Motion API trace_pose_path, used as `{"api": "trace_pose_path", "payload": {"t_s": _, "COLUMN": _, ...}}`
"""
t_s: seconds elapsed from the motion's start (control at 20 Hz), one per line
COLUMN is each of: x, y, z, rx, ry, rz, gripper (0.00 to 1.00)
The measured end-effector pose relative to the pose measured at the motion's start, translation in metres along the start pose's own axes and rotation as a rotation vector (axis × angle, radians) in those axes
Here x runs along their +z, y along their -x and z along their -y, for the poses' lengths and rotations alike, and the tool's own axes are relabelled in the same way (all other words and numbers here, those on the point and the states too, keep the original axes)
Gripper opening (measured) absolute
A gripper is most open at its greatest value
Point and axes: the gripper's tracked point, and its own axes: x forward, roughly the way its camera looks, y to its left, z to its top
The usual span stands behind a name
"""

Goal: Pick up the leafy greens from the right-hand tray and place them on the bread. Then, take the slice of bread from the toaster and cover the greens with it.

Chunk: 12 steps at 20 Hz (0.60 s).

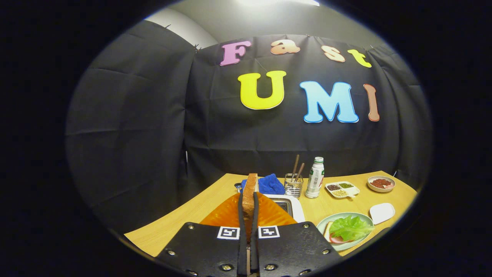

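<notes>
Claw [248, 215]: fingers close together, both pressing on the bread slice [250, 192], held upright on edge between them.
Toaster [289, 204]: just beyond the fingers, a little to their right, its slot showing no bread.
Plate [326, 223]: to the right of the claw on the bench [184, 219]; leafy greens [350, 227] lie on the lower bread [328, 232] with something pink beneath.
Progress: greens lie where the task wants them; the held slice seems bound for covering them.
</notes>
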Motion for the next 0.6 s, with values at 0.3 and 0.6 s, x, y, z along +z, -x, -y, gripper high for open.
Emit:
{"api": "trace_pose_path", "payload": {"t_s": 0.3, "x": 0.051, "y": 0.012, "z": 0.025, "rx": -0.028, "ry": -0.031, "rz": 0.082, "gripper": 0.03}}
{"api": "trace_pose_path", "payload": {"t_s": 0.6, "x": 0.086, "y": 0.031, "z": 0.080, "rx": -0.114, "ry": -0.067, "rz": 0.154, "gripper": 0.03}}
